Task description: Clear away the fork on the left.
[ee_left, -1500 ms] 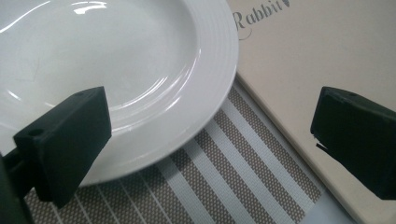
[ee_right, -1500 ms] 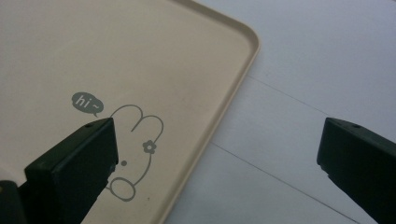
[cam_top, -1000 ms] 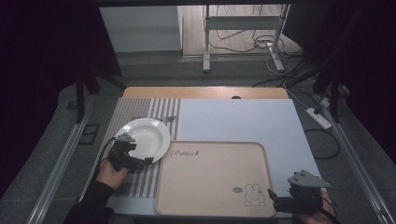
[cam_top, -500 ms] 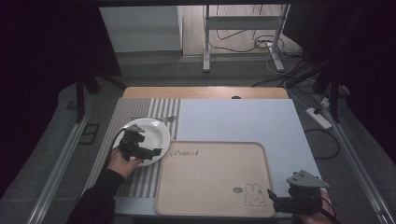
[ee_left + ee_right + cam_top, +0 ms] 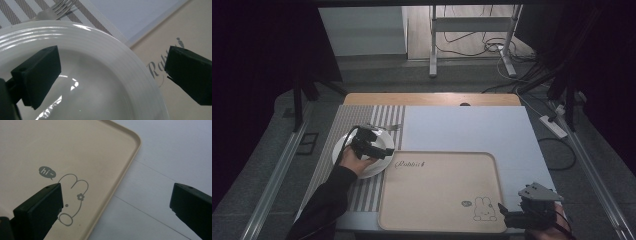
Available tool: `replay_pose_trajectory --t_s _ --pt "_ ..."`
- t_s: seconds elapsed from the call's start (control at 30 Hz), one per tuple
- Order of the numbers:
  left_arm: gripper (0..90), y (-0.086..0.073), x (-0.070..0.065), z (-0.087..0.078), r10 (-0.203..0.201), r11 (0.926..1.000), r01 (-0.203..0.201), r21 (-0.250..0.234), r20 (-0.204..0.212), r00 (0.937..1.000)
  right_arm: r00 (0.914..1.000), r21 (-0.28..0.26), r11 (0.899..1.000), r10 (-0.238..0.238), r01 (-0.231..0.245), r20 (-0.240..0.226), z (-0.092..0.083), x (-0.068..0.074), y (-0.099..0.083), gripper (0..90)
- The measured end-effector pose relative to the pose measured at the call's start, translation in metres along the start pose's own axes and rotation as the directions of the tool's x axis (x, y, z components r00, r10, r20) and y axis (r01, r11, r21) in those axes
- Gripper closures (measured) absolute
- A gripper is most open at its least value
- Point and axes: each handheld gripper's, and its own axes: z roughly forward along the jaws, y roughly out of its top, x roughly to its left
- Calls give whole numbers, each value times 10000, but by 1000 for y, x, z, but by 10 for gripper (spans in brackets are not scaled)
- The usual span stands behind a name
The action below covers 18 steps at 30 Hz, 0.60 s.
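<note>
While the right gripper (image 5: 507,214) hangs at the near right corner of the beige tray (image 5: 447,172) with jaws spread wide over its rim and nothing between them, the left gripper (image 5: 382,150) sits farther back over the white plate (image 5: 343,145), jaws likewise parted and empty. The plate lies on the striped mat (image 5: 362,192), its edge touching the tray's left side. Beyond it lies a fork (image 5: 53,8).
</note>
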Motion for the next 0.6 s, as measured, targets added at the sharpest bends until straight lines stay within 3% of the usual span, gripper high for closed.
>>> replay_pose_trajectory --t_s 0.47,0.6 --pt "116 24 7 20 499 9981 -495 377 -91 9987 10000 62 10000 -57 57 -29 1 0 0 0" --pt "256 33 9 24 661 9969 -655 427 -124 9977 10000 72 10000 -57 58 -40 1 0 0 0"
